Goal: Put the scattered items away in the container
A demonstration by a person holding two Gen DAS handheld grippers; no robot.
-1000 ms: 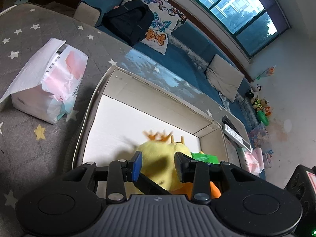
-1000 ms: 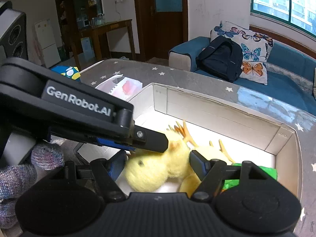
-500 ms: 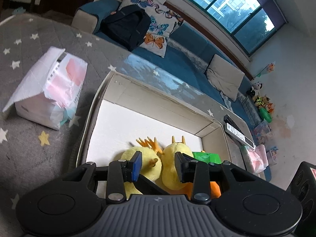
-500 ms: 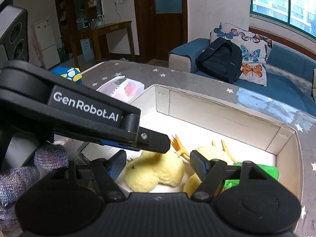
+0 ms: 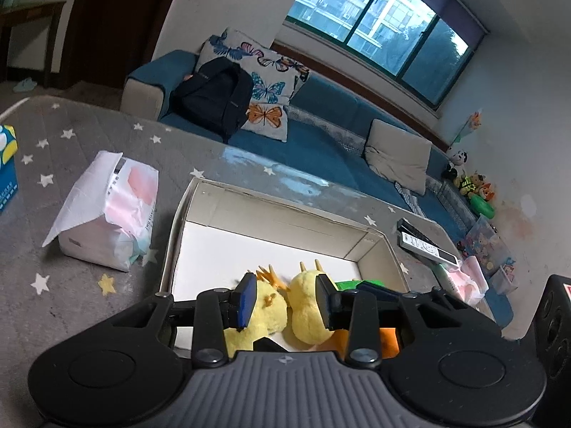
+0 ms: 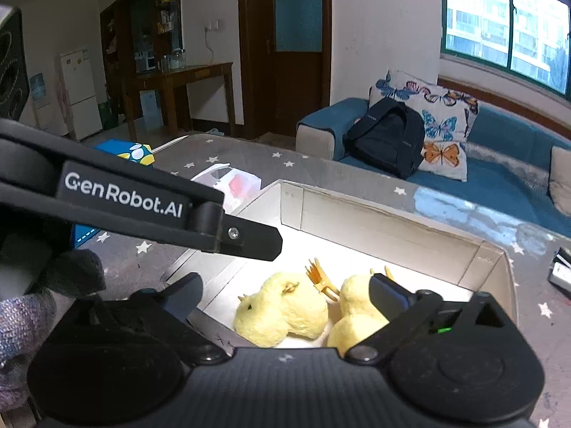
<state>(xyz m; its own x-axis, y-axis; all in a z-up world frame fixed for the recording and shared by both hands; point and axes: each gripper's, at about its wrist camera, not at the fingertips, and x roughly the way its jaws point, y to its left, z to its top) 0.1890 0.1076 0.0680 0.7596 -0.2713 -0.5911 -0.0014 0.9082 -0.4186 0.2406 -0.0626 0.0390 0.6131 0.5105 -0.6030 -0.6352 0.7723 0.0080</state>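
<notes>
Plush chicks, two of them, yellow with orange feet, lie side by side at the near end of the cardboard box [image 5: 285, 210], just below both grippers. Left gripper [image 5: 283, 297]: jaws parted, blue pads clear of the toys, nothing held. Right gripper [image 6: 285, 294]: jaws spread wide, empty, poised over the same near end of the box. Left plush chick [image 6: 282, 308] lies on its side, dark eye visible; right plush chick [image 6: 357, 310] lies touching it, partly hidden behind the right gripper's finger. Green item [image 5: 357, 283] and an orange item [image 5: 387, 339] sit against the box's near right corner; identity cannot be told.

Handling judgement: the chicks appear light, soft and compressible, not fragile and not slippery. A hold across the round body should be secure; the thin felt feet would likely fold or slip.

Outside the box, on the star-patterned grey tabletop [image 5: 89, 296]: torn tissue pack [image 5: 107, 214] just beside the box's left wall, blue carton [image 5: 7, 167] toward the far left edge, remote control [image 5: 424, 244] near the right edge. The tissue pack would likely crush easily; its firmer body looks a better hold than the loose flap.
</notes>
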